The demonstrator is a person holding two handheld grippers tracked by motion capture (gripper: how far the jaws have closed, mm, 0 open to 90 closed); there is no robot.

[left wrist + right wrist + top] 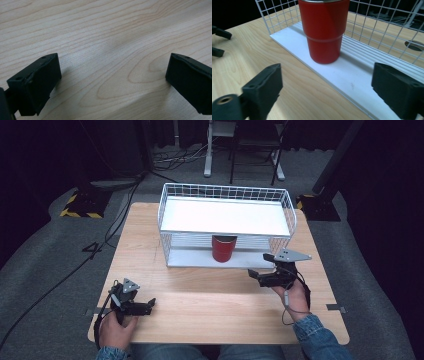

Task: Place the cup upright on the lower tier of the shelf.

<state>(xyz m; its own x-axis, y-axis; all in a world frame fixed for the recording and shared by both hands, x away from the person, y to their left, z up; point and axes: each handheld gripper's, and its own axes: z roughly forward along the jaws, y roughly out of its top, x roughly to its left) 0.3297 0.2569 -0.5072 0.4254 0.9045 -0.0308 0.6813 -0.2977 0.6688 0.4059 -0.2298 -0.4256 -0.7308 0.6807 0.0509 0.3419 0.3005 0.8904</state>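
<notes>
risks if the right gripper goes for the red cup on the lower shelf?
1. The red cup stands under the rack's upper shelf, so lifting it straight up would likely hit that.
2. The right gripper is off to the cup's side, and one jaw could knock it over.
3. The wire mesh behind blocks overshoot.

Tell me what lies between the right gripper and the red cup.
Nothing stands there. In the right gripper view, between the open right gripper and the red cup lie bare table and the rack's white shelf edge.
</notes>
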